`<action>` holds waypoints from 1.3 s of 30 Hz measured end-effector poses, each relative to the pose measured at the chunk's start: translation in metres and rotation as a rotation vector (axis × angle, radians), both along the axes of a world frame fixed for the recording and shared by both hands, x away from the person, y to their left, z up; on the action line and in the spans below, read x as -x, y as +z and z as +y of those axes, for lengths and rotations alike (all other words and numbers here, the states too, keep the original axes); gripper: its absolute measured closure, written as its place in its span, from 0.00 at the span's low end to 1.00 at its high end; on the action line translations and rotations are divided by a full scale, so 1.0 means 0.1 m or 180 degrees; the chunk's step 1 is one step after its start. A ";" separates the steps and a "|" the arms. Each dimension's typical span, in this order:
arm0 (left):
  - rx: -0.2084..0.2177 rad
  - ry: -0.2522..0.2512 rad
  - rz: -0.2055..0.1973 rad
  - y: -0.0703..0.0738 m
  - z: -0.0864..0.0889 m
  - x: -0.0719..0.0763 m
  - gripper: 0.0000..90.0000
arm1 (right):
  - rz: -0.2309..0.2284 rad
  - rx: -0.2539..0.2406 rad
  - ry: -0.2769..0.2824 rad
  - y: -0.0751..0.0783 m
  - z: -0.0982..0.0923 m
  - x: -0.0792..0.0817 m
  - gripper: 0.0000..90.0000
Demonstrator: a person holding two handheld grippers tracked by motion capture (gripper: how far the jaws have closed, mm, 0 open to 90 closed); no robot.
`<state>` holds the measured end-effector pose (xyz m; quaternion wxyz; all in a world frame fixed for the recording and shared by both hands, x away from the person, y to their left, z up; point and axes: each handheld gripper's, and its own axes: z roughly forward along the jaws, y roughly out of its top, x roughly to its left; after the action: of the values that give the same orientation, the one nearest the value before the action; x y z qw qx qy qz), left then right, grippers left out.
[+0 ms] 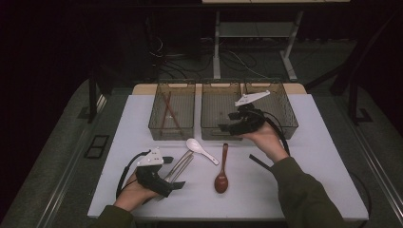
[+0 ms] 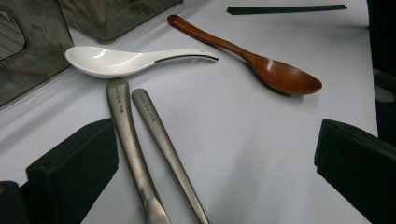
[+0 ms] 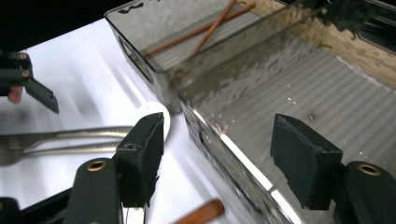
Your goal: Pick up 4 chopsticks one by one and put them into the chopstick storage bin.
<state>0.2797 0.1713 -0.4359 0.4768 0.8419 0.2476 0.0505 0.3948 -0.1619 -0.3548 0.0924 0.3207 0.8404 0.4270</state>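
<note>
Spoons: glossy white ceramic (image 2: 116,60) | brown wood (image 2: 261,63) | ribbed bin (image 3: 327,93)

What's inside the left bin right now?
The left bin holds two reddish-brown chopsticks, lying crossed along its floor. Nothing else shows through its tinted walls; the near end of the floor is dim and partly hidden by the front wall.

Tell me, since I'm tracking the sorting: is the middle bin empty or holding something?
Empty, as far as shown. The middle bin shows a bare ribbed floor in the right gripper view, while the left bin holds chopsticks.
</note>
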 end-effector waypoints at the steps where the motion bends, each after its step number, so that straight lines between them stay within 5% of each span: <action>1: -0.0013 -0.0002 -0.0003 0.00 0.00 0.00 0.00 | 0.0028 -0.0012 -0.0012 -0.01 -0.04 0.02 0.39; 20: -0.0057 0.0013 -0.0001 -0.01 0.00 0.00 0.00 | 0.0052 -0.0044 -0.0165 -0.29 -0.64 0.41 0.39; 39: -0.0095 0.0010 -0.0030 0.00 -0.01 0.03 0.00 | 0.0020 -0.0018 -0.0223 -0.41 -1.12 0.84 0.44</action>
<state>0.2766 0.1707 -0.4361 0.4653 0.8483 0.2459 0.0589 0.3104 -0.2739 -0.3958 0.1037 0.3515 0.8277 0.4249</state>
